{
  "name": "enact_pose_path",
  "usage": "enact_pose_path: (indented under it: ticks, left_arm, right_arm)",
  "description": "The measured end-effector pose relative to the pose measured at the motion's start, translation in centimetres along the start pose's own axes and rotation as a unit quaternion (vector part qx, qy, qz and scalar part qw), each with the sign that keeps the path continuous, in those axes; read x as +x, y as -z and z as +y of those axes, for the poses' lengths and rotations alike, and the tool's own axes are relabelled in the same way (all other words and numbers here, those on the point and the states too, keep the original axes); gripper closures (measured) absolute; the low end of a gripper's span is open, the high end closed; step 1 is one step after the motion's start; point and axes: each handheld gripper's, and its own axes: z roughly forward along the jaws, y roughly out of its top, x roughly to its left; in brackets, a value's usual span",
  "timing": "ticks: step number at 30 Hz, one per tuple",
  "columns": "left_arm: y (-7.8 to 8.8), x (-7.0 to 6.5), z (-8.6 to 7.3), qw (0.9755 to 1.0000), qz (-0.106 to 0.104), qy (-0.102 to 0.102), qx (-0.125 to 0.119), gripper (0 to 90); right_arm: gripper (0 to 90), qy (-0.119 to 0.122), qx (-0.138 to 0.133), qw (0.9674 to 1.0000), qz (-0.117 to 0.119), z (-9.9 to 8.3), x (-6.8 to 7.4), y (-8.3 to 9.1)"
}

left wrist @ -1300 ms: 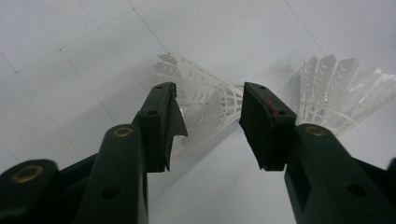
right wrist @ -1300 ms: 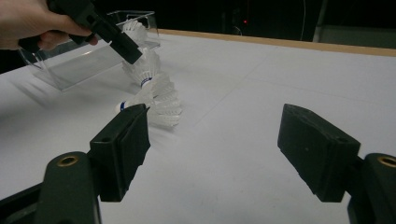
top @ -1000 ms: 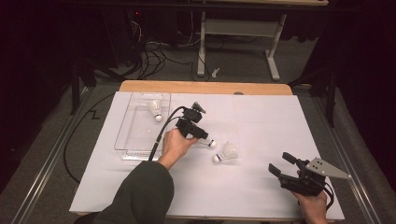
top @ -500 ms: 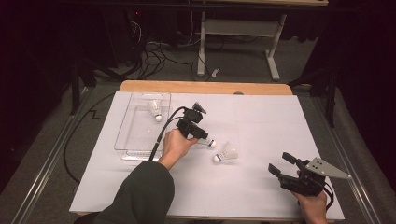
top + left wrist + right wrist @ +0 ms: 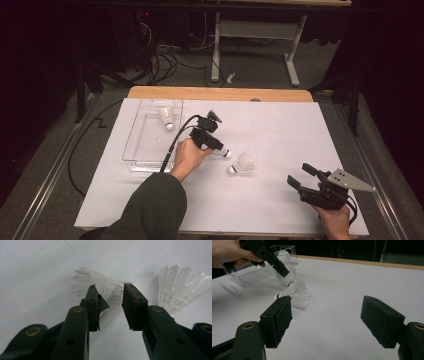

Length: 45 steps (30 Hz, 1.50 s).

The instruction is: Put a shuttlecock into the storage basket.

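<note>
In the high view, a white-covered surface takes up the middle of the frame, with dark floor and cables above it. A forearm in a dark sleeve rises from the bottom centre toward the middle, its hand wrapped around the left gripper, which is tipped down and to the right onto a white shuttlecock lying on the surface at frame centre. In the left gripper view, the fingers have just been closing and sit either side of that shuttlecock's feathered skirt; the feathers lie between them, with a narrow gap at the tips, and I cannot tell whether the pads press on them. A second shuttlecock lies just to the right of the first, its cork pointing lower left. At the upper left of the surface is a clear plastic tray with a third shuttlecock inside near its upper end. At the lower right, a hand holds the right gripper low over the surface, aimed toward the upper left, well apart from the shuttlecocks; in the right gripper view its fingers are spread wide with nothing between them.
</note>
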Motion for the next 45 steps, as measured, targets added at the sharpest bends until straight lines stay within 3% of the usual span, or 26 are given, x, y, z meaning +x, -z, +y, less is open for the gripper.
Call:
enact_pose_path:
  ticks: [22, 28, 45]
  left_arm:
    - [0.3, -0.3, -0.1, 0.9998, -0.009, -0.017, 0.001, 84.4]
    - [0.6, -0.6, -0.1, 0.9995, -0.021, -0.022, -0.007, 88.8]
    - [1.9, -0.8, -0.3, 0.9992, -0.017, -0.033, -0.018, 89.8]
  right_arm:
    - [25.5, 0.002, 0.0, 1.0, 0.001, 0.0, 0.0, 0.0]
    - [25.5, 0.002, 0.0, 1.0, 0.001, 0.0, 0.0, 0.0]
    - [25.5, 0.002, 0.001, 1.0, -0.001, 0.0, 0.0, -0.1]
